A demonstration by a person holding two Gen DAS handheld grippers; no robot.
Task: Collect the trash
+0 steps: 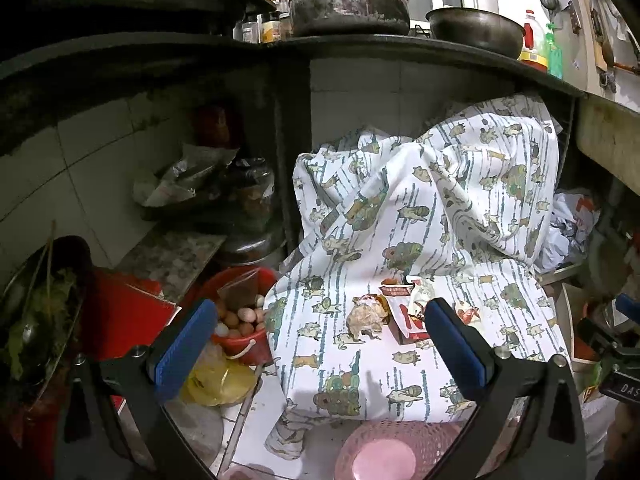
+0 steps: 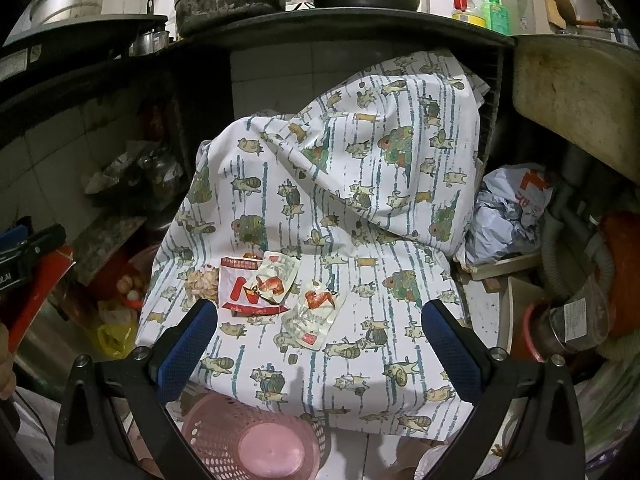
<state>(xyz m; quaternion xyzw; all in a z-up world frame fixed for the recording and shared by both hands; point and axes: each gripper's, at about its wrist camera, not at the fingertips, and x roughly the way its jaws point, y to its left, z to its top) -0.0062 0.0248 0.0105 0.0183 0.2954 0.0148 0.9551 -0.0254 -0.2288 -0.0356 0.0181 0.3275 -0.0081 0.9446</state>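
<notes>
Trash lies on a cartoon-print cloth (image 2: 360, 184) draped over a low stand. In the right wrist view I see a crumpled tissue wad (image 2: 200, 282), a red-and-white packet (image 2: 236, 288), a silver snack wrapper (image 2: 276, 282) on top of it and another wrapper (image 2: 316, 316) nearer me. In the left wrist view the wad (image 1: 366, 316) and the packet (image 1: 404, 312) show. A pink mesh basket (image 2: 256, 440) stands on the floor below, also in the left wrist view (image 1: 392, 452). My left gripper (image 1: 320, 344) and my right gripper (image 2: 320, 344) are open and empty, above the cloth's near edge.
A red bucket of eggs (image 1: 240, 320) and a yellow bag (image 1: 216, 384) sit left of the cloth. A dark counter (image 2: 352, 28) with pots overhangs behind. Crumpled bags (image 2: 512, 216) and a hose (image 2: 580, 264) crowd the right. A bowl of greens (image 1: 36, 320) is far left.
</notes>
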